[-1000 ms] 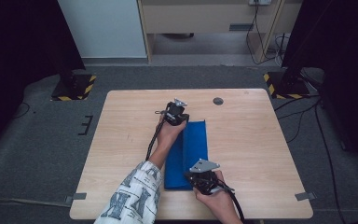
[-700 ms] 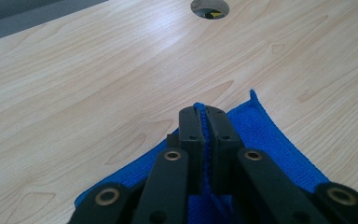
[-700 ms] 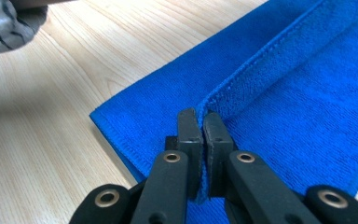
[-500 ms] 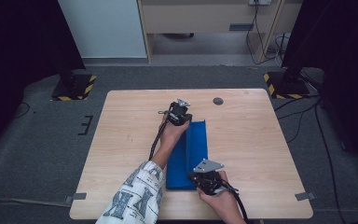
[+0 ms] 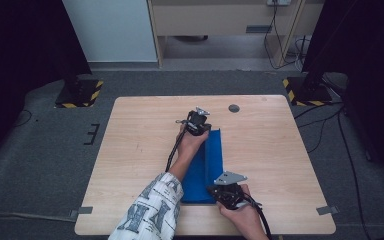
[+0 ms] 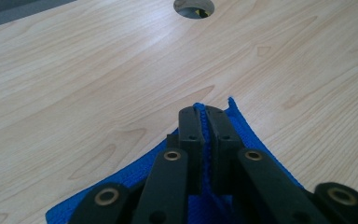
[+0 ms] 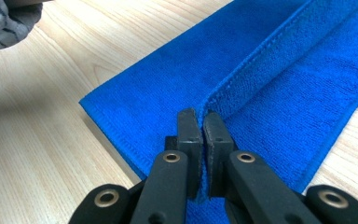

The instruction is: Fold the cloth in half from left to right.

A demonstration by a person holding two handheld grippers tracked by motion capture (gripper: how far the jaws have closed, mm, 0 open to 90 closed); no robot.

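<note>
Folding step: judged to be a lengthwise fold of the blue cloth [image 5: 207,167], one edge being lifted at both ends so it can be carried over evenly.
Left gripper [image 5: 198,123]: fingers [image 6: 190,135] clamped on the cloth's far corner.
Right gripper [image 5: 224,191]: fingers [image 7: 189,133] pinched on the raised hem at the cloth's near end.
Cloth: laid near the middle of the worktop [image 5: 140,145], a cable hole [image 5: 234,108] just beyond its far end.
Room: grey carpet around the worktop, two striped stand bases [image 5: 79,93] beyond the cloth.
</note>
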